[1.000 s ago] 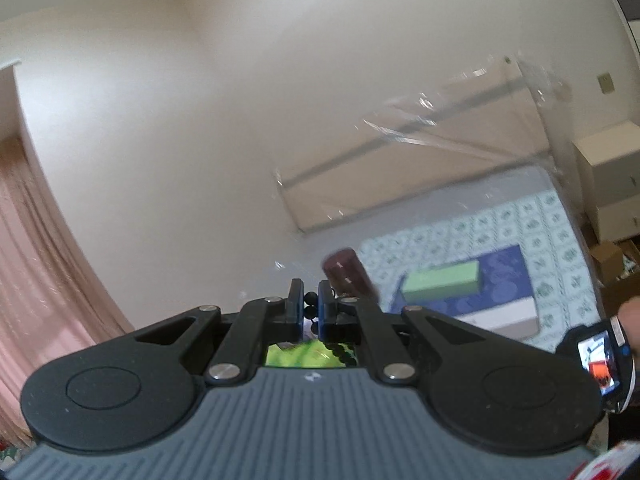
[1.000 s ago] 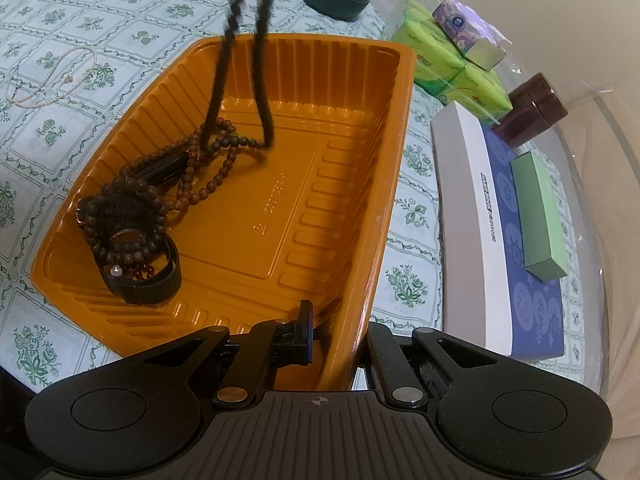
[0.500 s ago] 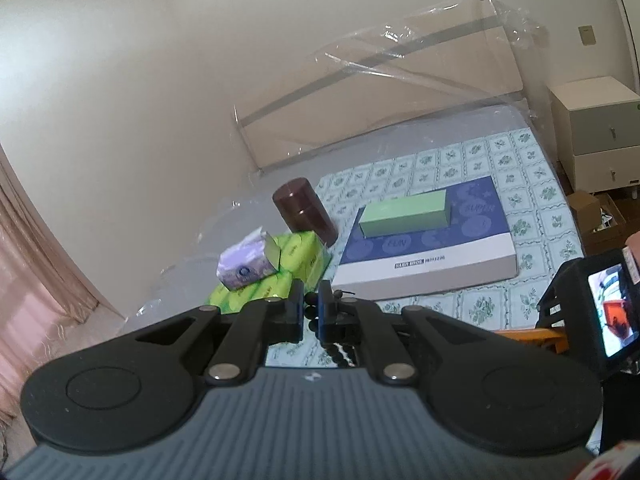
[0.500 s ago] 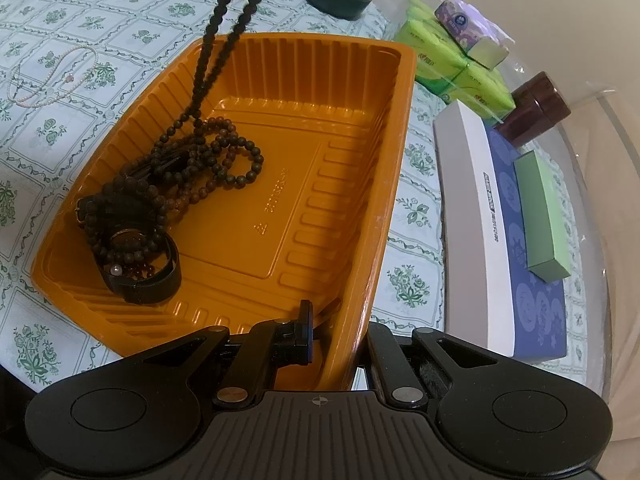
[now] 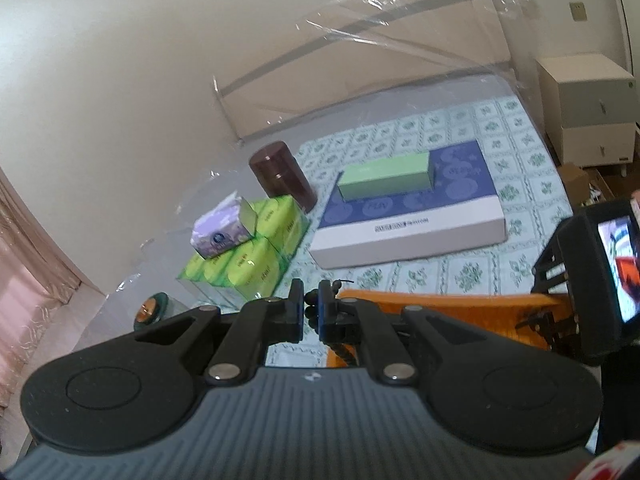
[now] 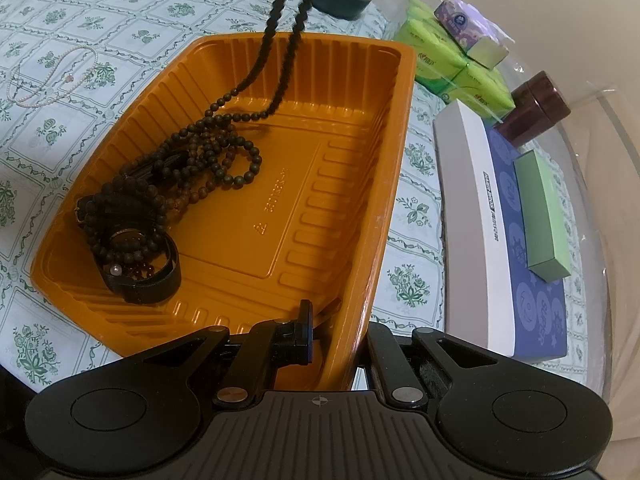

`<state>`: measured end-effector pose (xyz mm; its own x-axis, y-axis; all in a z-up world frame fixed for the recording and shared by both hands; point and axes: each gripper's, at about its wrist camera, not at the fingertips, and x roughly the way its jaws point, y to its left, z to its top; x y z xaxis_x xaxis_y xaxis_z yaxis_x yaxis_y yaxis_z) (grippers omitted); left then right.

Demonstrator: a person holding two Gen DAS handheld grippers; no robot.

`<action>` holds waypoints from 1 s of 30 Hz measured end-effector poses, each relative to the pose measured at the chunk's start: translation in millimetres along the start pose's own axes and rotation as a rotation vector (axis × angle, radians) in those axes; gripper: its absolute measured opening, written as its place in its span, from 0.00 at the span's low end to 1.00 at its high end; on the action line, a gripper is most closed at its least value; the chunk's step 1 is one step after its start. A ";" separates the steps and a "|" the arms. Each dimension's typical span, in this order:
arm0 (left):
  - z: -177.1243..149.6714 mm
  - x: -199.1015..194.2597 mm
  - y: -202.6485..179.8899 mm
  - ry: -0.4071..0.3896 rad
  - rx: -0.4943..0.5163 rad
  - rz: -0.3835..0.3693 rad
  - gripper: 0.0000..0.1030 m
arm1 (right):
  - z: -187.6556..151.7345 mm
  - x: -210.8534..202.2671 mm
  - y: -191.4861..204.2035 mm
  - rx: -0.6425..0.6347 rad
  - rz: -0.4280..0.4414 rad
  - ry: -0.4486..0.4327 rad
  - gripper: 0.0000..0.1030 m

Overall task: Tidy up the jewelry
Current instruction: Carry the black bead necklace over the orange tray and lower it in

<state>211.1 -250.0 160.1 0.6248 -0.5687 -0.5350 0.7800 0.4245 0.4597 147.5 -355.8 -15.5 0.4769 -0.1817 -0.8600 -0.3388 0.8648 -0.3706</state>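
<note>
Left wrist view: the left claw (image 5: 311, 312) is clamped on the dark beads (image 5: 310, 313), above the tray (image 5: 440, 300).

Right wrist view: the right claw (image 6: 336, 336) pinches the tray (image 6: 376, 216) wall; beads (image 6: 224, 152) pile inside, strand hanging. Best to lower slowly, then release over bare tray floor, steadying the wall.

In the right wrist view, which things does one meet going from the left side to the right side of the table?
Thin pale pearl necklace on the cloth → orange ribbed plastic tray → flat white and blue box → long green box lying on it.
</note>
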 end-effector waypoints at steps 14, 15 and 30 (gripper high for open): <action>-13.8 31.3 -20.0 0.082 0.029 -0.062 0.06 | 0.2 -0.3 -0.3 0.000 0.001 0.000 0.06; -14.6 33.7 -21.0 0.088 0.029 -0.064 0.06 | 0.0 -0.2 0.0 0.000 0.001 0.001 0.06; -52.2 76.0 -24.6 0.210 -0.008 -0.070 0.06 | -0.5 0.8 0.0 0.000 0.003 0.003 0.06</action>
<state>241.2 -266.9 71.1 0.5616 -0.4379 -0.7020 0.8216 0.3953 0.4107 147.4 -356.2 -16.3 0.4739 -0.1807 -0.8619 -0.3398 0.8654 -0.3683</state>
